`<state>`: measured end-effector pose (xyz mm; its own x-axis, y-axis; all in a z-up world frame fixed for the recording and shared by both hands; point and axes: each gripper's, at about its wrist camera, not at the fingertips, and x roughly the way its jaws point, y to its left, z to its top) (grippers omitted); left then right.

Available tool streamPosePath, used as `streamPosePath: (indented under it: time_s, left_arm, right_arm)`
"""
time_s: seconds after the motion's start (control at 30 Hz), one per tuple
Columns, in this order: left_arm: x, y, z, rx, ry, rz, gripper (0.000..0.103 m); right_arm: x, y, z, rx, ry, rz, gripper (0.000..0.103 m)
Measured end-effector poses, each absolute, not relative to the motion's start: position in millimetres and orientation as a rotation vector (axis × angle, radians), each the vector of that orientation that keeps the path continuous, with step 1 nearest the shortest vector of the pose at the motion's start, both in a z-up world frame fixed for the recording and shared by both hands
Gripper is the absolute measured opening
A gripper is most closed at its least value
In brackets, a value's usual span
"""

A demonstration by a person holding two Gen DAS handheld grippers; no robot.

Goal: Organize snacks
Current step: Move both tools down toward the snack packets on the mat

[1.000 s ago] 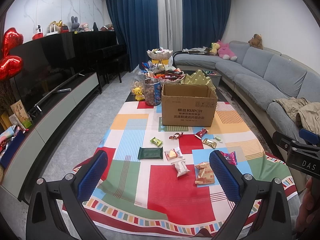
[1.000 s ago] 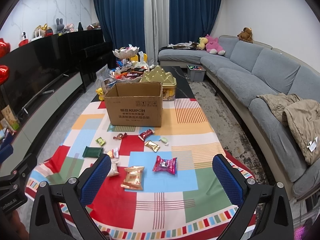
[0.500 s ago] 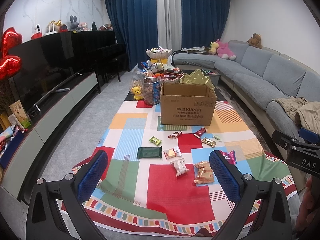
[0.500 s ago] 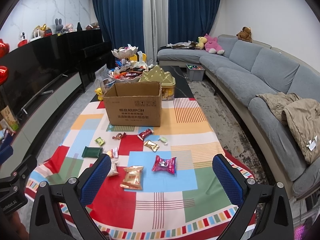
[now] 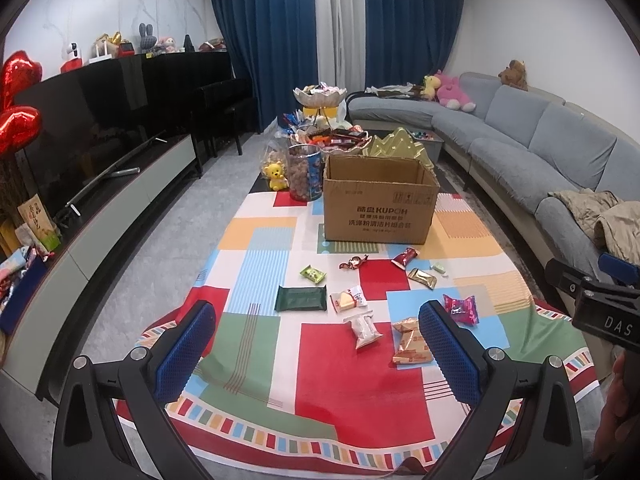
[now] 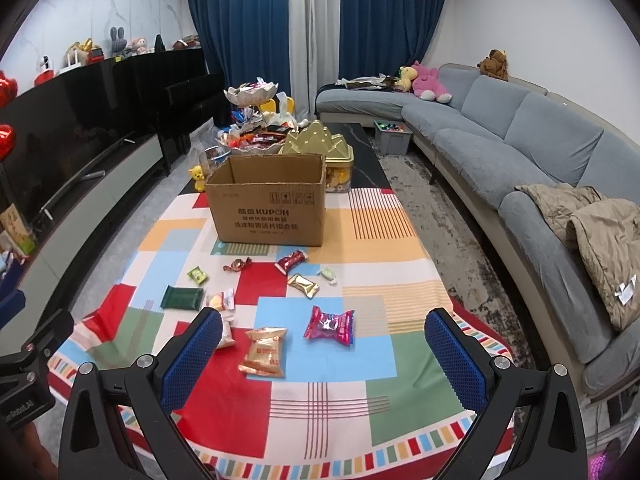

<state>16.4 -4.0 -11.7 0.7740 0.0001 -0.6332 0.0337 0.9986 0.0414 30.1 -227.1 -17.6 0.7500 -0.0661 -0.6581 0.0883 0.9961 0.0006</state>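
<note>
My left gripper (image 5: 318, 352) is spread wide with nothing between its blue pads, and my right gripper (image 6: 322, 356) is just as wide and just as empty; both hang above the near end of the patchwork cloth (image 6: 280, 408), touching no snack. Ahead of my right fingers lie the gold packet (image 6: 264, 351), its long axis running away from me toward the box, and the magenta packet (image 6: 330, 325), lying roughly crosswise. Ahead of my left fingers the white packet (image 5: 363, 328) points away and a little leftward, and beyond it the dark green bar (image 5: 300, 298) lies crosswise, long axis left to right. Smaller sweets are scattered further on, nearer the cardboard box (image 5: 378, 204), which stands open-topped at the far end of the cloth. Its inside I cannot see. I judge the sorting hardly begun: every packet in view is loose on the cloth, all still to be gathered
</note>
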Motion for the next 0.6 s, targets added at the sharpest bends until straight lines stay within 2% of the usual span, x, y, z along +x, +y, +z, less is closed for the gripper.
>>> streamPosePath:
  time_s: [0.6]
  left_arm:
    - [69,-9,-24,0.088,0.755,-0.001,0.103]
  right_arm:
    - [81,-225,-28,0.005,0.779,-0.086,0.103]
